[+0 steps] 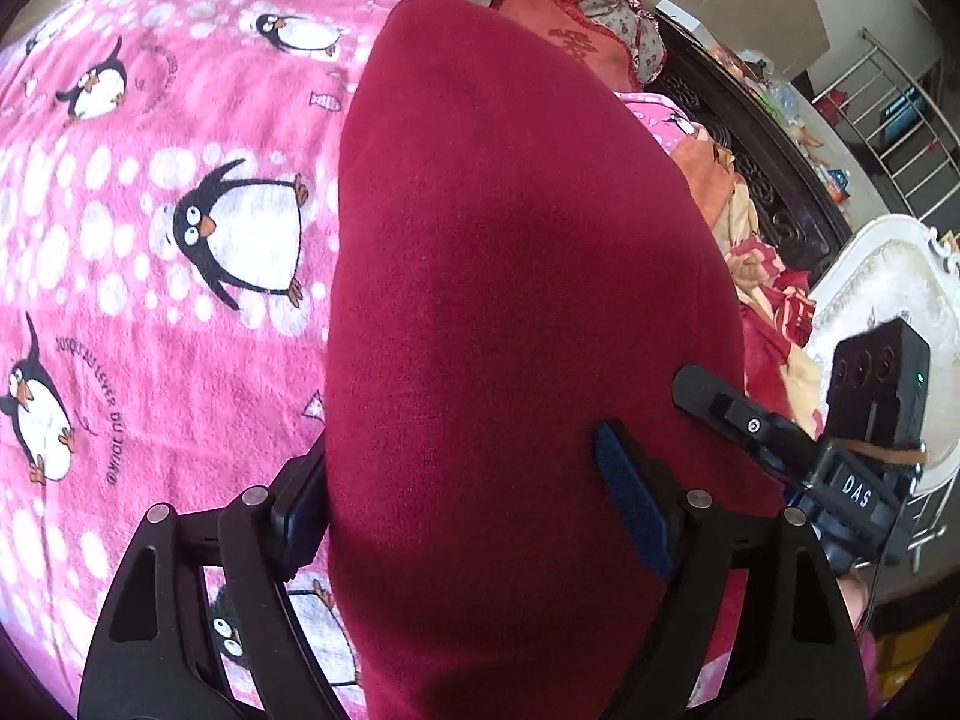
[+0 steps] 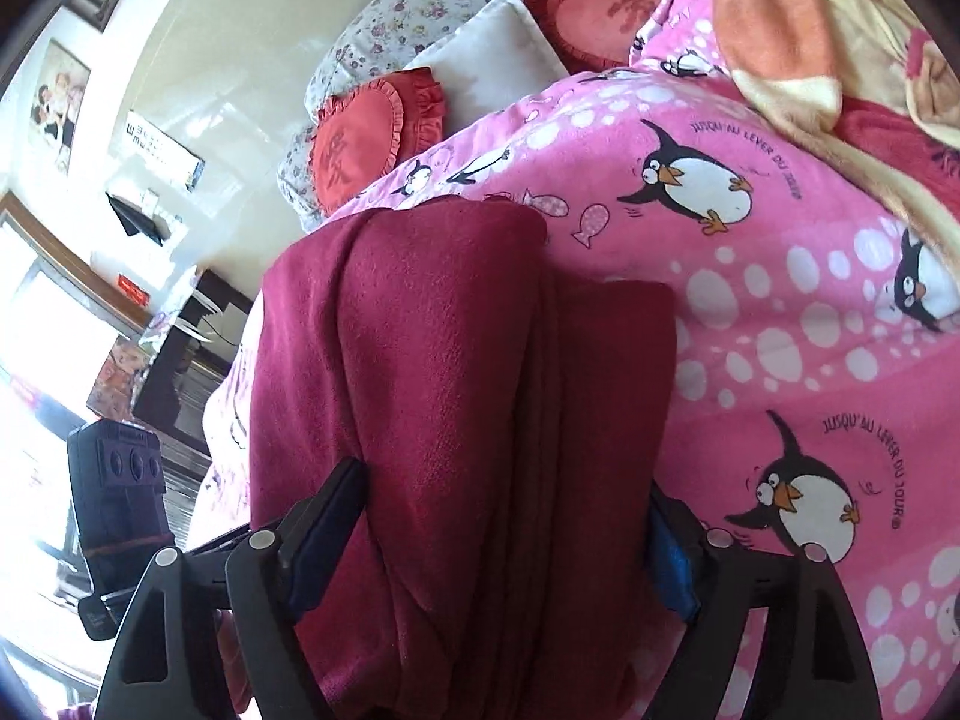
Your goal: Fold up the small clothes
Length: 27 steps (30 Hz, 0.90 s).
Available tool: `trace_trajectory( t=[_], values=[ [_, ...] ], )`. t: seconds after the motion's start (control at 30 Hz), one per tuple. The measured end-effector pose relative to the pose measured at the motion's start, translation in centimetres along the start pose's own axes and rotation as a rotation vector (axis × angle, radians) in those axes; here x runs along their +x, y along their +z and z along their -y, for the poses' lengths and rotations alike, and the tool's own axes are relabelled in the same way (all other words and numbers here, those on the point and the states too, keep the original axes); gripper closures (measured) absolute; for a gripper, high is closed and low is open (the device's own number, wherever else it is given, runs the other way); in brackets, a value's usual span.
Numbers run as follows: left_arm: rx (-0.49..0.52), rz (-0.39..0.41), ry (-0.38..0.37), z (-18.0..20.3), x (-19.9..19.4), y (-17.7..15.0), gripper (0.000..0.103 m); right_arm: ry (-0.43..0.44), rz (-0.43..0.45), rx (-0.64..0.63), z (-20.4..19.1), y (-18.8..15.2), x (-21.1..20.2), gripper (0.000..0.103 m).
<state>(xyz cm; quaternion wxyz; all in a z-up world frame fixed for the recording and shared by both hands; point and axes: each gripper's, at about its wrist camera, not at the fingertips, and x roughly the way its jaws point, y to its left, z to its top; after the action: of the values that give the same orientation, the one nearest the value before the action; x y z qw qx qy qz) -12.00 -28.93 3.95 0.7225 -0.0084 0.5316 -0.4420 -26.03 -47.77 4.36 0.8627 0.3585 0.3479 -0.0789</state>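
A dark red garment (image 1: 510, 210) lies folded lengthwise on a pink penguin blanket (image 1: 150, 240). My left gripper (image 1: 465, 480) straddles its near end with jaws spread wide. The left pad sits at the cloth's edge and the blue right pad (image 1: 630, 510) rests over the fabric, without pinching it. In the right wrist view the same garment (image 2: 420, 330) shows stacked layers with a fold running down the middle. My right gripper (image 2: 498, 516) stands open around that bundle, a pad on each side. One finger of the right gripper (image 1: 714, 402) reaches onto the cloth in the left view.
Red heart cushions (image 2: 360, 144), a white pillow (image 2: 492, 66) and a floral pillow (image 2: 408, 0) lie at the bed's head. An orange and cream blanket (image 2: 810, 42) is bunched at one side. A dark carved bed frame (image 1: 750, 168) and a white chair (image 1: 882, 300) stand beyond the bed's edge.
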Motion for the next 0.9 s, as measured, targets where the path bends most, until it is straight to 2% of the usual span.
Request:
trace_trajectory(
  t=[0.03, 0.07, 0.13, 0.17, 0.3, 0.4, 0.53, 0.63, 0.73, 0.8, 0.87, 0.9],
  values=[
    [0.006, 0.004, 0.004, 0.2, -0.3, 0.0, 0.031, 0.004, 0.006, -0.016, -0.5, 0.0, -0.2, 0.047],
    [0.022, 0.011, 0.009, 0.5, -0.7, -0.2, 0.035, 0.002, 0.015, -0.036, -1.2, -0.1, -0.7, 0.057],
    [0.061, 0.021, 0.015, 1.2, -1.8, -0.4, 0.050, -0.014, 0.033, -0.064, -2.5, -0.2, -1.4, 0.061],
    [0.076, 0.024, 0.018, 1.5, -2.4, -0.6, 0.052, -0.008, 0.041, -0.063, -2.9, -0.3, -1.8, 0.062],
    [0.090, 0.022, 0.016, 1.8, -5.7, -1.3, 0.054, 0.054, 0.051, -0.040, -4.6, -0.5, -3.5, 0.063],
    [0.088, 0.016, 0.022, 1.1, -8.6, -2.3, 0.054, 0.090, 0.023, -0.030, -6.4, -1.4, -4.3, 0.063],
    [0.076, 0.009, 0.063, -0.4, -12.0, -4.6, 0.054, 0.133, -0.028, -0.041, -9.0, -3.6, -4.4, 0.063],
    [0.045, -0.018, 0.107, -2.3, -13.0, -7.1, 0.054, 0.146, -0.082, -0.048, -10.2, -5.6, -3.2, 0.063],
    [-0.011, -0.053, 0.128, -4.5, -12.5, -9.3, 0.054, 0.114, -0.140, -0.054, -10.8, -7.7, -1.2, 0.063],
    [-0.042, -0.083, 0.137, -5.6, -11.5, -10.3, 0.054, 0.047, -0.169, -0.084, -10.9, -8.9, -0.1, 0.062],
    [-0.054, -0.063, 0.139, -6.1, -11.4, -10.7, 0.048, -0.016, -0.177, -0.093, -10.7, -9.5, 0.3, 0.056],
    [-0.054, -0.049, 0.142, -6.1, -11.6, -10.7, 0.047, -0.018, -0.169, -0.087, -10.6, -9.5, 0.0, 0.055]
  ],
)
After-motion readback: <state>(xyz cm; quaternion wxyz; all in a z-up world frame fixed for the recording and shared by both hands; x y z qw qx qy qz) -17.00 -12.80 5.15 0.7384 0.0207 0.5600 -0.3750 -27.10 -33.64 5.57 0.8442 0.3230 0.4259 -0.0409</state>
